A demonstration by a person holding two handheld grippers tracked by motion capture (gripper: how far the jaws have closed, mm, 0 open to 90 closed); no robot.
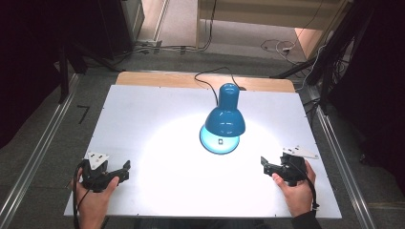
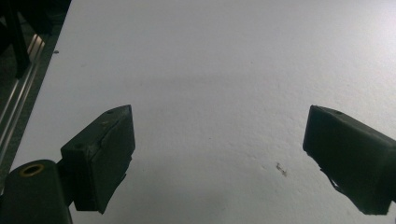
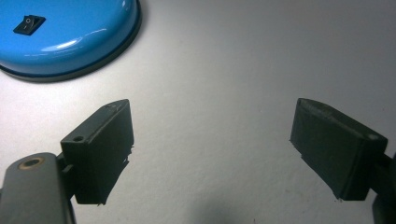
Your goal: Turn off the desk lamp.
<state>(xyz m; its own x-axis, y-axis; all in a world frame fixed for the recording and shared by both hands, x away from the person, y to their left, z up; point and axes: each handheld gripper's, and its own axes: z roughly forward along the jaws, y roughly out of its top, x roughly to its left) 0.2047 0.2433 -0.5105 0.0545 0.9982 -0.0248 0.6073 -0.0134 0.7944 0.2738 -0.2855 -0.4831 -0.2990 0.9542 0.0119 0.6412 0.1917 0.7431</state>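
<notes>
A blue desk lamp [image 1: 225,119] stands lit at the middle of the white table [image 1: 143,114], its shade bent down over its round blue base [image 1: 219,143]. On that base sits a black rocker switch [image 3: 29,24]. My left gripper [image 1: 123,171] rests near the table's front left corner, held in a hand, its jaws wide apart over bare white surface [image 2: 217,135]. My right gripper [image 1: 265,167] is at the front right, also open with nothing between its jaws [image 3: 210,126]. The lamp base [image 3: 70,37] lies ahead and to the left of it, apart from the jaws.
The lamp's black cable [image 1: 210,78] runs off the table's far edge toward the floor. Metal rails run along the floor at the left [image 1: 38,152] and right [image 1: 334,148]. The lamp throws a bright pool of light on the table's middle.
</notes>
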